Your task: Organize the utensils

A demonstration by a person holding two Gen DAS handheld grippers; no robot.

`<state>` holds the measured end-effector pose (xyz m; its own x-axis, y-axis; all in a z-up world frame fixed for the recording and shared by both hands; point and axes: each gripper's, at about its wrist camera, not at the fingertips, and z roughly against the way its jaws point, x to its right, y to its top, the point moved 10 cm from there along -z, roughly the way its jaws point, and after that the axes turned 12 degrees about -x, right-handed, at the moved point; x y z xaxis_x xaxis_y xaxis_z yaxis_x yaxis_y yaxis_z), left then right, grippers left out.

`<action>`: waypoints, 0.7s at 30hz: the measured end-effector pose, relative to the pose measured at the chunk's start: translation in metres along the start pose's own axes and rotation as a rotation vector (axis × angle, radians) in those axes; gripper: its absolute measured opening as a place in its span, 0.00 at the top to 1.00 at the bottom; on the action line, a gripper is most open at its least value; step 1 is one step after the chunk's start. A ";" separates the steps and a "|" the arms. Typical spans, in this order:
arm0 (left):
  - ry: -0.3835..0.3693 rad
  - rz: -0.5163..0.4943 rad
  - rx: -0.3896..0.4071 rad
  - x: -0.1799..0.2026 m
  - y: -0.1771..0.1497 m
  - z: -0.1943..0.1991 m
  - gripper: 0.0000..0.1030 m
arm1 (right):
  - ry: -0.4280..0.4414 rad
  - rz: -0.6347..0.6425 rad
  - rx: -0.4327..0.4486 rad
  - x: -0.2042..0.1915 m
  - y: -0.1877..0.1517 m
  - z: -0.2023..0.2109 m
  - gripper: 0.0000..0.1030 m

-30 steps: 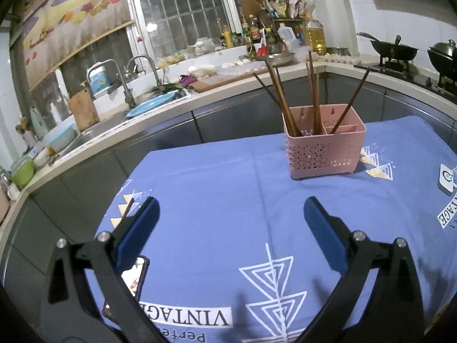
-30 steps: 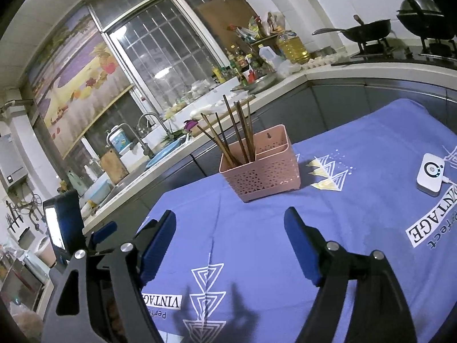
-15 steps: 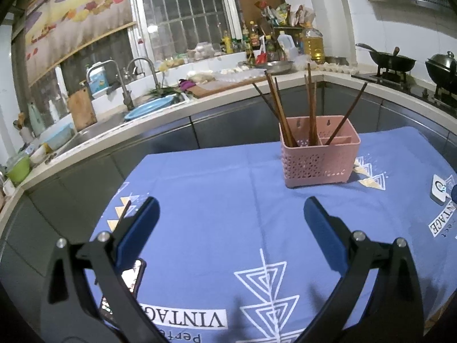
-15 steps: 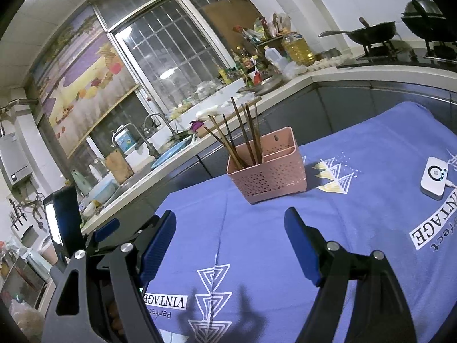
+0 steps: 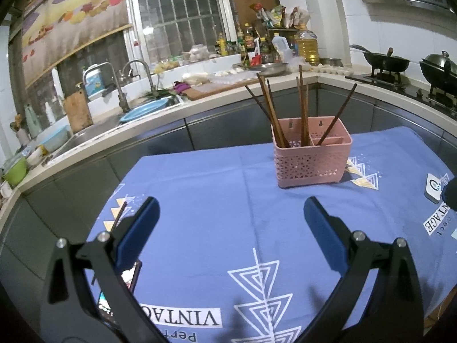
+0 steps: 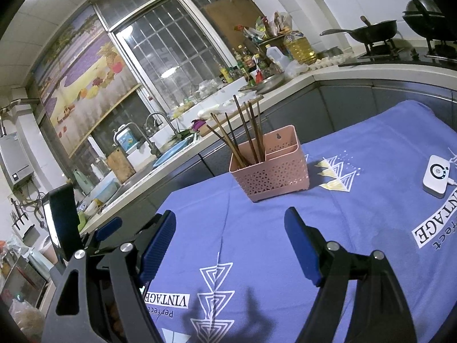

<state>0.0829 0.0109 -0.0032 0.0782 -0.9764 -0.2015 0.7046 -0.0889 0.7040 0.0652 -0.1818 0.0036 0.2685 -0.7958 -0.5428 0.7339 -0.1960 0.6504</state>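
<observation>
A pink perforated utensil basket stands upright on the blue tablecloth, towards the far side. Several dark wooden chopsticks lean in its compartments. One loose chopstick lies on the cloth at the left edge, partly hidden behind my left gripper's finger. My left gripper hovers open above the cloth, well short of the basket, holding nothing. My right gripper is also open and empty, a similar distance from the basket.
A phone lies on the cloth under my left gripper's left finger. A white puck-like device sits at the right. Behind the table runs a counter with a sink, bottles and a stove with pans.
The left wrist view has levelled a little, so the basket sits slightly lower and more upright in it. Both grippers stay open; the right one has not moved.
</observation>
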 end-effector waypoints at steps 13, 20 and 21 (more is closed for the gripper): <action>0.001 0.001 0.006 0.002 0.002 0.001 0.06 | 0.013 0.009 0.003 -0.007 0.000 0.002 0.24; -0.001 0.001 0.022 0.007 0.009 0.007 0.06 | 0.012 0.009 0.004 -0.006 0.000 0.002 0.24; -0.003 0.002 0.023 0.009 0.011 0.006 0.06 | 0.012 0.009 0.004 -0.006 0.001 0.002 0.24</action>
<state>0.0866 -0.0001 0.0067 0.0779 -0.9771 -0.1983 0.6882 -0.0912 0.7197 0.0626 -0.1785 0.0085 0.2825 -0.7908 -0.5430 0.7288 -0.1911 0.6575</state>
